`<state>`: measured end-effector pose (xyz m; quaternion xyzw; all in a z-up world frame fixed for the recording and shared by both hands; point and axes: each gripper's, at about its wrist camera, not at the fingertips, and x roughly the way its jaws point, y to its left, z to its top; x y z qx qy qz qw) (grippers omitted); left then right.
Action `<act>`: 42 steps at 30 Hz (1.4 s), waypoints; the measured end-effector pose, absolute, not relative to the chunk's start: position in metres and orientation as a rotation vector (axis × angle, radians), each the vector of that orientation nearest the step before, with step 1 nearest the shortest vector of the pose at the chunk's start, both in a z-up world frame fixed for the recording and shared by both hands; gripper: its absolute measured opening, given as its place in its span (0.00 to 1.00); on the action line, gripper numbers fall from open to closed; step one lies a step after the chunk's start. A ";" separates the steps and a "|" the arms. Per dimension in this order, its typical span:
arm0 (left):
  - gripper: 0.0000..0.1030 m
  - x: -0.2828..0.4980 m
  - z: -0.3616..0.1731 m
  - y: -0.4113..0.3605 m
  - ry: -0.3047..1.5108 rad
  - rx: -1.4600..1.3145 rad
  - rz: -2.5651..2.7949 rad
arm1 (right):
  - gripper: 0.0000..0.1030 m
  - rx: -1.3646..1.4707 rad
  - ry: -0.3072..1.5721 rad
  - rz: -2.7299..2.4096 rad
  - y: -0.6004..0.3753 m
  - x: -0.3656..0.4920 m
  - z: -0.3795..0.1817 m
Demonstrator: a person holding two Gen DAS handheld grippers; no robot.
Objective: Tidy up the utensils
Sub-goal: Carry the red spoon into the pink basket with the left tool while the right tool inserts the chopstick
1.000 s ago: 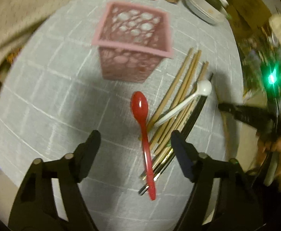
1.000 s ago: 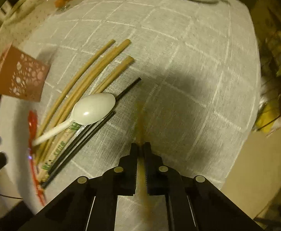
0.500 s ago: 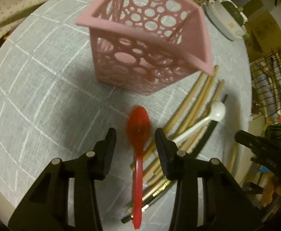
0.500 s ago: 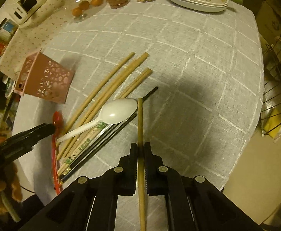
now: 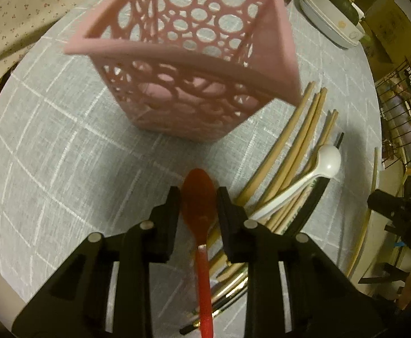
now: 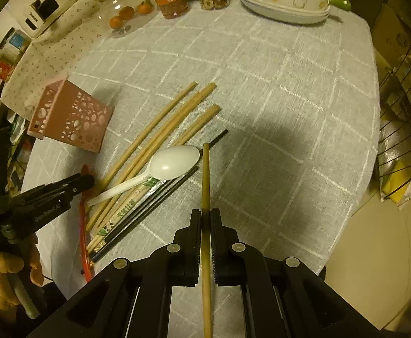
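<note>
My left gripper has its fingers on either side of the bowl of the red spoon, apparently touching its edges; whether it is really clamped or only closed up to it I cannot tell, and whether the spoon is off the cloth is not clear either. My right gripper is closed on a single wooden chopstick, pinched partway along with its tip pointing forward over the pile. Judgement: the spoon looks like thin, light plastic, smooth and likely slippery; a hold across the curved bowl could let it swivel, so the neck where bowl meets handle seems the safer place. The chopstick should be stiff and light, and holding it nearer mid-length would limit wobble. The pink basket stands on the grey tablecloth just beyond the spoon; its bottom is mostly hidden behind the near wall. The remaining chopsticks, a white spoon and the black sticks lie in one overlapping heap, so an exact count is not possible. The red spoon's handle end is cut off at the frame edge.
</note>
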<state>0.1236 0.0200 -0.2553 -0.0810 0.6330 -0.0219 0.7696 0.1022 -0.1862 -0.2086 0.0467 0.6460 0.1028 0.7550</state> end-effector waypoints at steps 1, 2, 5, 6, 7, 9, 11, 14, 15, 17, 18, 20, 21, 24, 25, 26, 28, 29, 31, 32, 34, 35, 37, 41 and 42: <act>0.27 0.122 -0.250 0.022 1.366 -0.176 -0.053 | 0.06 0.100 1.398 0.227 -0.188 0.100 -0.203; 0.27 0.119 -0.245 0.026 1.356 -0.174 -0.059 | 0.06 0.098 1.390 0.228 -0.180 0.102 -0.204; 0.27 0.110 -0.226 0.032 1.307 -0.165 -0.073 | 0.06 0.098 1.349 0.245 -0.176 0.101 -0.189; 0.27 0.107 -0.219 0.033 1.290 -0.163 -0.076 | 0.06 0.095 1.338 0.249 -0.173 0.101 -0.188; 0.27 0.103 -0.208 0.035 1.262 -0.161 -0.081 | 0.06 0.091 1.319 0.258 -0.170 0.099 -0.180; 0.27 0.095 -0.195 0.039 1.224 -0.157 -0.087 | 0.06 0.080 1.287 0.273 -0.164 0.097 -0.171; 0.27 0.091 -0.180 0.040 1.178 -0.146 -0.091 | 0.06 0.073 1.253 0.285 -0.157 0.093 -0.161; 0.27 0.078 -0.158 0.038 1.112 -0.135 -0.100 | 0.06 0.069 1.199 0.300 -0.146 0.088 -0.146; 0.27 0.074 -0.149 0.038 1.086 -0.133 -0.105 | 0.06 0.067 1.183 0.305 -0.143 0.087 -0.140; 0.27 0.068 -0.140 0.044 1.046 -0.139 -0.116 | 0.06 0.058 1.140 0.314 -0.138 0.082 -0.127; 0.27 0.067 -0.134 0.044 1.025 -0.143 -0.120 | 0.06 0.054 1.124 0.316 -0.136 0.080 -0.123; 0.27 0.063 -0.120 0.046 0.976 -0.149 -0.124 | 0.06 0.046 1.081 0.326 -0.131 0.077 -0.110; 0.27 0.060 -0.113 0.047 0.953 -0.151 -0.126 | 0.06 0.042 1.061 0.331 -0.128 0.076 -0.104; 0.27 0.052 -0.090 0.050 0.875 -0.160 -0.129 | 0.06 0.043 1.009 0.344 -0.123 0.074 -0.088; 0.27 0.051 -0.081 0.052 0.840 -0.160 -0.126 | 0.06 0.048 0.994 0.349 -0.122 0.074 -0.084; 0.27 0.049 -0.074 0.053 0.805 -0.160 -0.123 | 0.06 0.053 0.977 0.352 -0.121 0.074 -0.078; 0.27 0.047 -0.059 0.056 0.725 -0.163 -0.113 | 0.06 0.058 0.936 0.352 -0.118 0.075 -0.066; 0.27 0.048 -0.053 0.057 0.684 -0.162 -0.106 | 0.06 0.060 0.916 0.351 -0.117 0.076 -0.060; 0.27 0.053 -0.048 0.058 0.629 -0.159 -0.092 | 0.06 0.070 0.886 0.349 -0.115 0.078 -0.052; 0.27 0.057 -0.047 0.059 0.605 -0.163 -0.084 | 0.06 0.075 0.873 0.347 -0.114 0.079 -0.049; 0.27 0.066 -0.047 0.060 0.567 -0.172 -0.067 | 0.06 0.086 0.850 0.347 -0.110 0.083 -0.041; 0.27 0.067 -0.045 0.059 0.550 -0.171 -0.060 | 0.06 0.090 0.840 0.350 -0.109 0.085 -0.038; 0.27 0.075 -0.041 0.057 0.494 -0.152 -0.038 | 0.06 0.106 0.817 0.359 -0.107 0.089 -0.029; 0.27 0.079 -0.040 0.058 0.399 -0.134 -0.023 | 0.06 0.131 0.767 0.384 -0.102 0.092 -0.012; 0.27 0.083 -0.042 0.058 0.376 -0.119 -0.017 | 0.06 0.135 0.755 0.389 -0.101 0.093 -0.008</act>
